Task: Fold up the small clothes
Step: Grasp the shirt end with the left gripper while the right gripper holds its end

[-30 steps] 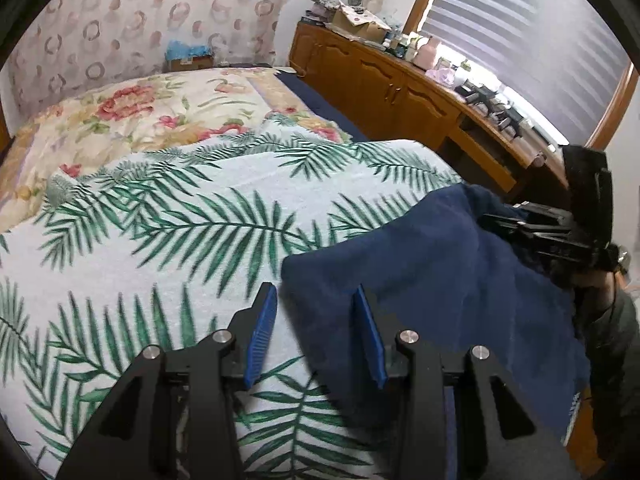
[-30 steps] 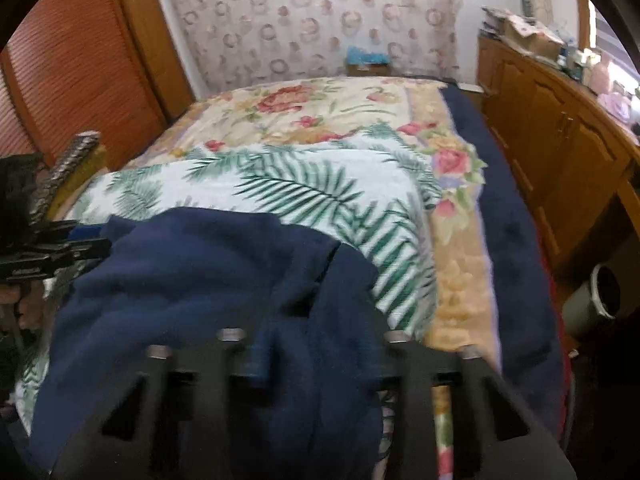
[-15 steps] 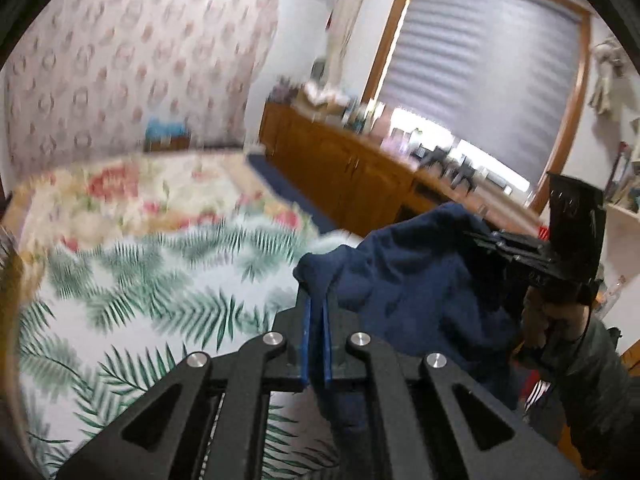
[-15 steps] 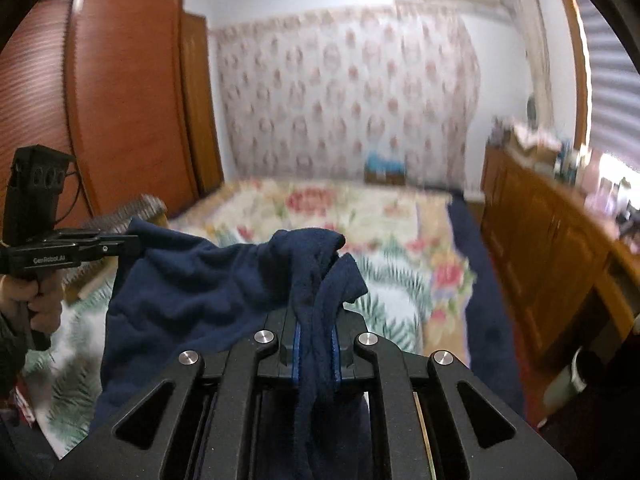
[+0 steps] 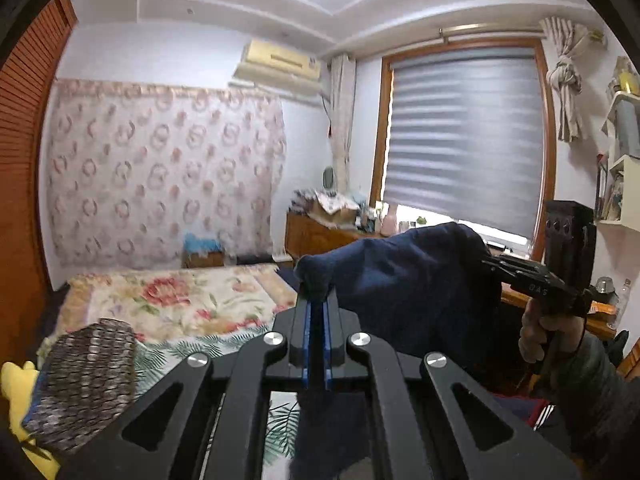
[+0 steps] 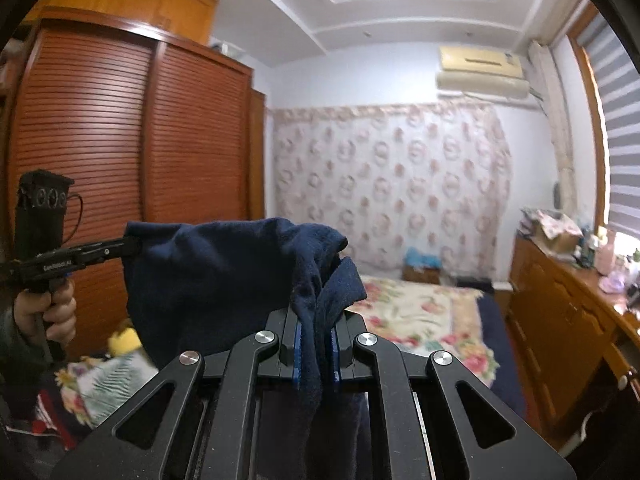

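Observation:
A dark navy garment (image 5: 408, 280) hangs in the air, stretched between both grippers well above the bed. My left gripper (image 5: 317, 308) is shut on one top corner, with cloth bunched above its blue pads. In the right wrist view the navy garment (image 6: 216, 280) spreads leftward, and my right gripper (image 6: 316, 332) is shut on a thick bunch of its other corner. Each view shows the opposite gripper: the right gripper (image 5: 490, 262) at the cloth's right edge, the left gripper (image 6: 134, 246) at its left edge. The garment's lower part is hidden behind the gripper bodies.
Below lies the bed with a floral quilt (image 5: 172, 300) and a palm-leaf blanket (image 6: 108, 380). A wooden wardrobe (image 6: 120, 160) stands on the left, a wooden dresser (image 6: 560, 320) along the window side. A patterned pillow (image 5: 88, 376) sits near the bed's left edge.
Both grippers rose from the bed, lifting the navy garment off the blanket into the air. The left gripper, open a second ago, has shut on the cloth's corner.

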Motion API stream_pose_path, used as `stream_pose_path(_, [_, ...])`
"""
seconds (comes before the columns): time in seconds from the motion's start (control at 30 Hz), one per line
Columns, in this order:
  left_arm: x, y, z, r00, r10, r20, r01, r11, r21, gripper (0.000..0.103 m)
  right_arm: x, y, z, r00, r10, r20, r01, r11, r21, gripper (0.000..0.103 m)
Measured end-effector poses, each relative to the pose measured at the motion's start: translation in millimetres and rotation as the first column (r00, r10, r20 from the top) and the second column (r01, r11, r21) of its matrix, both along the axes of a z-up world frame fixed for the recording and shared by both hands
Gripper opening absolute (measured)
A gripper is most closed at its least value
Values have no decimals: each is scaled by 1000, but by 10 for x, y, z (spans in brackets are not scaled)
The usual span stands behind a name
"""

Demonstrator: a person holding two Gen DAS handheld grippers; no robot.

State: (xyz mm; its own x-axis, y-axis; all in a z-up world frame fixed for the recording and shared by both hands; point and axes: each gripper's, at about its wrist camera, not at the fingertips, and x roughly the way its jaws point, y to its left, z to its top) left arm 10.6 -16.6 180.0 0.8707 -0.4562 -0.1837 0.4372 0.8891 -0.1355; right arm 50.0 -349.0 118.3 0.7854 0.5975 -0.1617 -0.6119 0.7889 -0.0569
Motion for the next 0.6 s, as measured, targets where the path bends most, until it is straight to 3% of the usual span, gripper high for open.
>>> stream_pose_path(0.17, [-320, 371, 107, 998, 55, 29, -55, 998, -12, 2, -198, 289, 130, 995, 95, 3, -95, 995, 8, 8])
stream_pose_path(0.3, [-159, 612, 69, 995, 101, 11, -101, 995, -17, 2, -51, 489, 77, 993, 111, -32, -112, 993, -25, 8])
stream_pose_path(0.4, [248, 640, -152, 988, 147, -48, -147, 989, 20, 2, 305, 664, -98, 993, 84, -79, -89, 993, -72, 8])
stream_pose_path(0.5, [909, 617, -555, 968, 191, -165, -179, 980, 88, 8, 1008, 927, -508, 981, 9, -191, -42, 985, -167, 11])
stream_pose_path(0.57, [1373, 642, -955, 931, 262, -255, -221, 959, 178, 11, 1536, 1082, -999, 947, -107, -303, 25, 965, -263, 22])
stream_pose_path(0.6, [1552, 661, -1162, 904, 296, -308, -238, 948, 212, 11, 1710, 1112, -1200, 929, -149, -340, 47, 955, -292, 23])
